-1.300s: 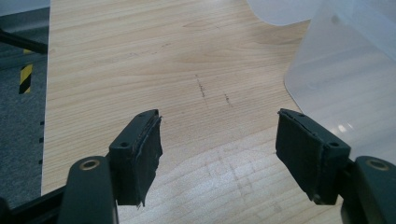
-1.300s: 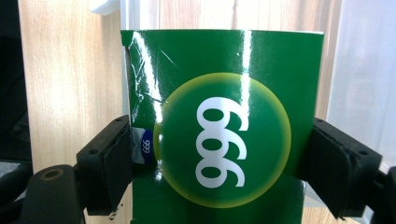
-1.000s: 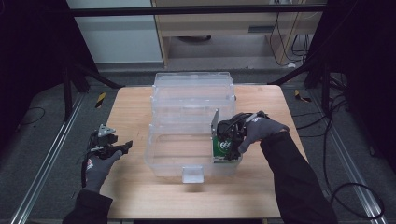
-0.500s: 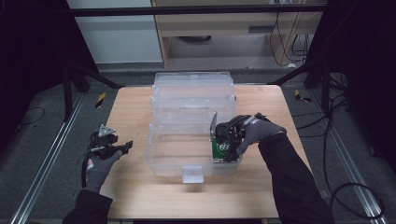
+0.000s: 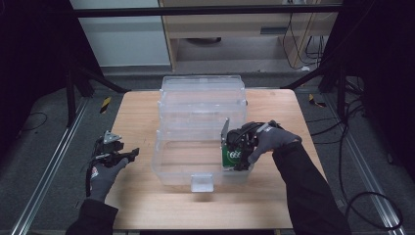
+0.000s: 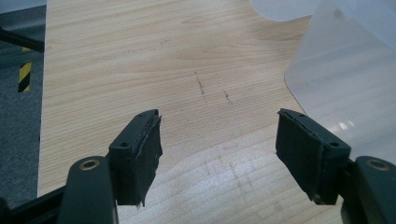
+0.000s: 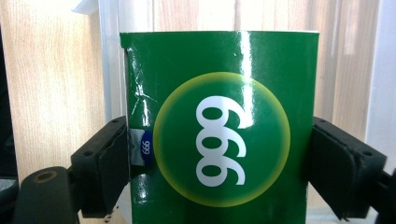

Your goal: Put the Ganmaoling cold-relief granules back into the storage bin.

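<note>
The wooden table (image 5: 147,117) is carrying everything, and the clear plastic drawer unit (image 5: 203,105) is standing near its middle with its bottom drawer (image 5: 188,169) pulled out towards you. At that drawer's right end you are holding the green box (image 7: 219,121), printed with white numerals in a yellow-ringed circle; it is sitting upright against the drawer's right wall. Your right gripper (image 5: 235,147) is clamping the box from both sides, pads pressed to its edges. Your left gripper (image 6: 217,154) is hovering well to the left of the drawer unit, over bare wood, its jaws spread wide and holding nothing.
</note>
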`<act>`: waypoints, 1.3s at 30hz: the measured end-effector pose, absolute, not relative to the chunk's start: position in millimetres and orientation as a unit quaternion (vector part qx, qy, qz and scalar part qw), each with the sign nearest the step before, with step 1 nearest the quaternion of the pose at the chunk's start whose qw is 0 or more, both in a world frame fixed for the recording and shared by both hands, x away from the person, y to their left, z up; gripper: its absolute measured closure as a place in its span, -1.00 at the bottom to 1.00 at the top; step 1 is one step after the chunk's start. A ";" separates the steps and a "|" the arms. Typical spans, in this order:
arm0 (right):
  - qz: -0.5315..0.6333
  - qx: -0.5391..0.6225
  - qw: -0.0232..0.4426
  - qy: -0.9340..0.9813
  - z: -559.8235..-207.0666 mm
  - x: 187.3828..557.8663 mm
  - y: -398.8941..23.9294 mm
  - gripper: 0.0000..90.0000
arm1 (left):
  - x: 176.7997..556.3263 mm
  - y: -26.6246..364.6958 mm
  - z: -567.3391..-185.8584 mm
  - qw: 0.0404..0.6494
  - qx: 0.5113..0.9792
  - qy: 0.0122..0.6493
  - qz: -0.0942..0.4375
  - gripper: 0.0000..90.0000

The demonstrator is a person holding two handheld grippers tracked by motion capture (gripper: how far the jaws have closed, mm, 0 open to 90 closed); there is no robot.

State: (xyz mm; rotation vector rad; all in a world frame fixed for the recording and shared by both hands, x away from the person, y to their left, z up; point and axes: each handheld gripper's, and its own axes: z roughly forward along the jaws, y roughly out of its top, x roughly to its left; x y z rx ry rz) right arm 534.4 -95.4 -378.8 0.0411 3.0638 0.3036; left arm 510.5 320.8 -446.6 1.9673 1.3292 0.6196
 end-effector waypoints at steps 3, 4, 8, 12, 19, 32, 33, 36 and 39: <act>0.099 0.016 0.027 0.995 -377.5 534.1 -95.2 -0.69 | 510.6 320.7 -446.9 0.336 0.756 0.510 0.236 -0.33; 0.102 0.015 0.025 0.994 -376.3 534.6 -95.4 -0.71 | 510.8 320.8 -447.1 0.336 0.756 0.510 0.236 -0.33; 0.110 0.017 0.024 0.994 -370.7 533.5 -97.7 -0.71 | 510.8 320.6 -447.2 0.336 0.755 0.510 0.236 -0.33; 0.117 0.032 0.039 0.992 -365.0 531.8 -100.6 -0.67 | 510.3 320.5 -446.5 0.339 0.754 0.511 0.237 -0.33; 0.146 0.071 0.061 0.985 -345.7 526.6 -108.1 -0.54 | 509.5 321.7 -444.6 0.340 0.751 0.512 0.239 -0.33; 0.202 0.129 0.063 0.969 -332.8 509.6 -123.4 -0.31 | 508.3 321.5 -442.0 0.348 0.751 0.507 0.240 -0.28; 0.199 0.128 0.067 0.969 -333.5 508.2 -124.6 -0.28 | 508.1 321.4 -441.9 0.349 0.751 0.507 0.240 -0.27; 0.213 0.134 0.086 0.964 -332.2 503.6 -128.2 -0.19 | 508.0 321.1 -441.3 0.352 0.751 0.506 0.238 -0.26; 0.237 0.141 0.080 0.958 -331.2 499.7 -129.8 -0.12 | 508.0 321.0 -441.3 0.352 0.751 0.505 0.238 -0.26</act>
